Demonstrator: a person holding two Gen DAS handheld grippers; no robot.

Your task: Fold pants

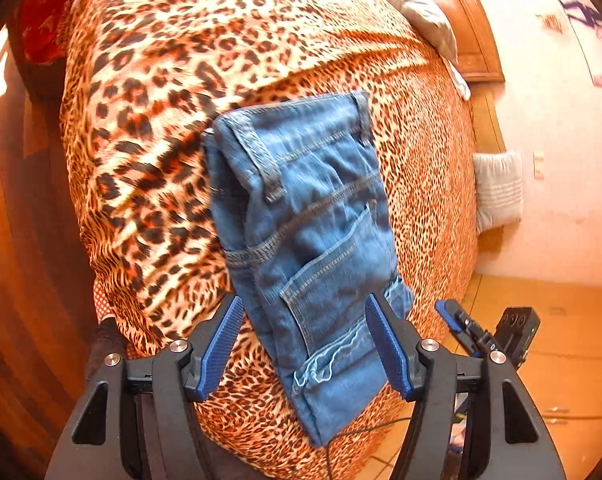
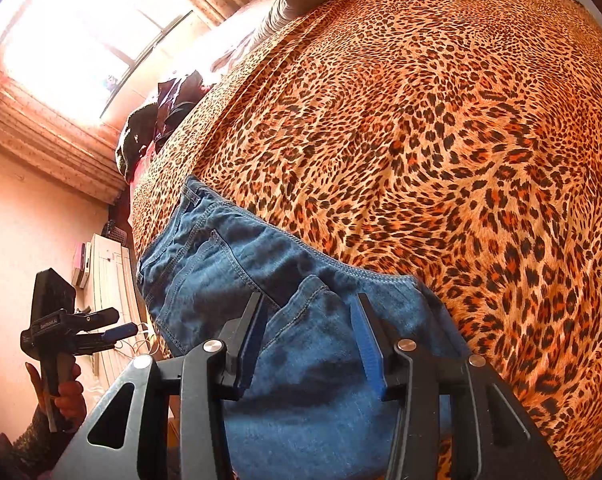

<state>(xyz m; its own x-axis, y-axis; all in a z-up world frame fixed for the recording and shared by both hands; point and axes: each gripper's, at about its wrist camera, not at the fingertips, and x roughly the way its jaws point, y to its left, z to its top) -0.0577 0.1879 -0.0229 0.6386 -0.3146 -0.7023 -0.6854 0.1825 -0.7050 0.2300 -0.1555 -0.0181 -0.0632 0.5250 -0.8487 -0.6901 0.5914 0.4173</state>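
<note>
Blue denim pants [image 1: 309, 216] lie folded into a compact stack on the leopard-print bedspread [image 1: 149, 120], near the bed's corner, with a back pocket facing up. My left gripper [image 1: 304, 304] hovers over the stack's near end, jaws wide apart and nothing pressed between the pads. In the right wrist view the pants [image 2: 229, 272] stretch along the bed edge, and my right gripper [image 2: 308, 300] stands open just above the denim, its pads clear of the cloth. Each gripper shows in the other's view: the right one [image 1: 451, 314] beside the bed, the left one [image 2: 115, 322] held by a hand.
A grey pillow [image 1: 413, 0] and wooden headboard [image 1: 477, 40] lie at the far end. Red cloth [image 1: 45, 20] sits at the far left, dark clothes [image 2: 161, 112] by the bright window [image 2: 81, 40]. A white cabinet [image 2: 109, 272] stands beside the bed above the tiled floor [image 1: 561, 360].
</note>
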